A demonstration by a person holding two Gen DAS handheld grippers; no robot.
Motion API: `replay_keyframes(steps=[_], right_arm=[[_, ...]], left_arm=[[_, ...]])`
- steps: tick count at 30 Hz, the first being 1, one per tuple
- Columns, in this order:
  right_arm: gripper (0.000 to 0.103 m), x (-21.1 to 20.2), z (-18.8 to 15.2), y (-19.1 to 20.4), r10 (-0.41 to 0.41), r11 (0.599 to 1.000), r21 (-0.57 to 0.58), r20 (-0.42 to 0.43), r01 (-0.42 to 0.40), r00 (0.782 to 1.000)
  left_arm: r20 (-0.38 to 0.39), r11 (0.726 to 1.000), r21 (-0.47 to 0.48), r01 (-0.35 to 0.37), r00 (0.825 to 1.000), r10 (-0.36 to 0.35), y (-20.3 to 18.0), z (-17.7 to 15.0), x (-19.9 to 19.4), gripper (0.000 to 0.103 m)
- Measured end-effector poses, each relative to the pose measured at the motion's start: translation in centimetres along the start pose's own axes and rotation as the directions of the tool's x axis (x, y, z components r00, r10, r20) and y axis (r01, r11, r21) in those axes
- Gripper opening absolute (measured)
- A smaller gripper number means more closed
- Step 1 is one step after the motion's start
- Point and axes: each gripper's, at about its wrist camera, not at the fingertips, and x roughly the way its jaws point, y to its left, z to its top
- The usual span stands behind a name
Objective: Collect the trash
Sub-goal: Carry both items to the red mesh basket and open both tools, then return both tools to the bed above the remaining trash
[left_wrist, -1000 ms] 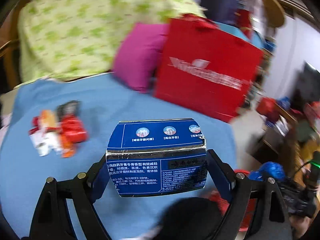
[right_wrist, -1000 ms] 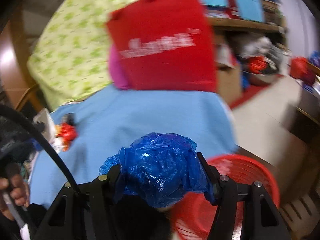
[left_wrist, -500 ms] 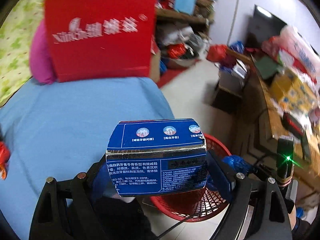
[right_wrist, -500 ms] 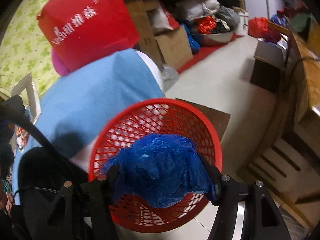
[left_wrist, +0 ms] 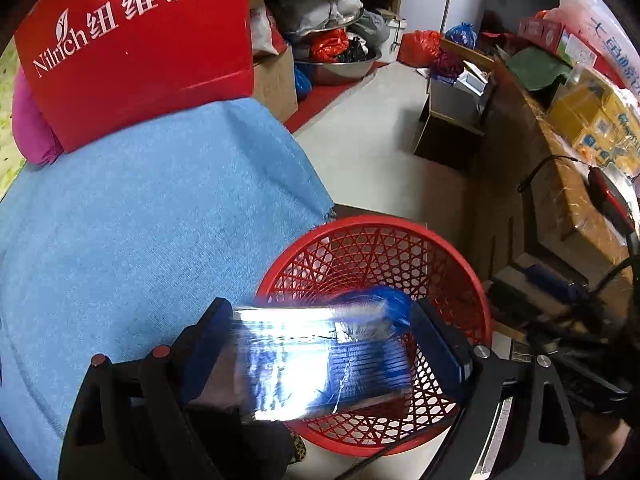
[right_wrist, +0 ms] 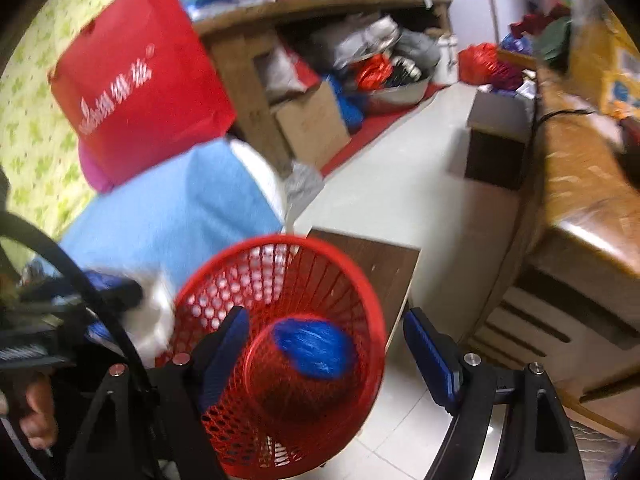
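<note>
A red mesh basket stands on the floor beside the blue-covered bed; it also shows in the right wrist view. My left gripper is above its rim with the jaws spread. The blue toothpaste box sits blurred and tilted between them, seemingly loose. My right gripper is open and empty over the basket. The crumpled blue plastic bag lies at the basket's bottom.
A red paper bag and a pink cushion rest at the back of the blue bed cover. A wooden counter runs along the right. A dark stool and boxes stand on the pale floor.
My right gripper opened and the blue bag dropped into the basket. My left gripper swung over the basket and its jaws spread; the toothpaste box has tilted and blurs as it falls.
</note>
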Motion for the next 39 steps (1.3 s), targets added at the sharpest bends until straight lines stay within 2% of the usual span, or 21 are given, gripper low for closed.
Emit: replay_keyframes(steps=[6,11,15,18,24,26,28,33,35,37,39], right_arm=[[0.082,-1.3,1.0,0.8,0.003,1.0,0.002,0.054,-0.003,0.999],[0.082,-1.5,1.5,3.5,0.033,0.999,-0.038,0.072,-0.03,0.997],[0.082,-2.4,1.9,6.6,0.079,0.994,-0.088,0.102,-0.07,0.992],[0.082,-3.0,2.4,9.1,0.109,0.987,-0.133,0.12,-0.093,0.987],[0.082,-4.1,3.7,16.5,0.21,0.953,-0.252,0.14,-0.171,0.967],[0.082,-4.4,3.7,19.1,0.248,0.935,-0.294,0.137,-0.2,0.959],[0.082,-4.5,3.6,21.6,0.283,0.913,-0.338,0.125,-0.228,0.951],[0.082,-4.3,2.3,27.3,0.364,0.856,-0.42,0.074,-0.302,0.928],[0.082,-4.1,1.5,29.8,0.397,0.825,-0.453,0.039,-0.338,0.917],[0.082,-3.8,0.7,32.4,0.423,0.794,-0.484,0.004,-0.368,0.906],[0.082,-3.6,0.0,34.4,0.443,0.766,-0.509,-0.025,-0.393,0.896]], left_arm=[[0.036,1.0,-0.029,0.008,0.999,-0.006,1.4,0.0,-1.7,0.09],[0.118,0.994,-0.107,-0.011,0.993,0.023,5.5,-1.2,-5.2,0.09],[0.174,0.977,-0.206,-0.059,0.98,0.096,10.4,-3.5,-8.5,0.09],[0.205,0.948,-0.307,-0.09,0.966,0.158,14.4,-5.8,-10.8,0.09],[0.227,0.846,-0.515,-0.14,0.929,0.291,22.8,-11.4,-15.0,0.09],[0.211,0.801,-0.574,-0.171,0.914,0.346,25.4,-13.4,-15.8,0.09],[0.179,0.743,-0.633,-0.215,0.894,0.412,28.1,-15.7,-16.6,0.09],[0.096,0.627,-0.721,-0.295,0.853,0.512,33.1,-20.1,-17.9,0.09],[0.068,0.592,-0.738,-0.324,0.837,0.543,34.4,-21.3,-18.0,0.09],[0.027,0.549,-0.747,-0.374,0.809,0.587,35.9,-23.0,-18.1,0.09],[0.0,0.521,-0.751,-0.406,0.789,0.614,37.3,-24.3,-17.9,0.09]])
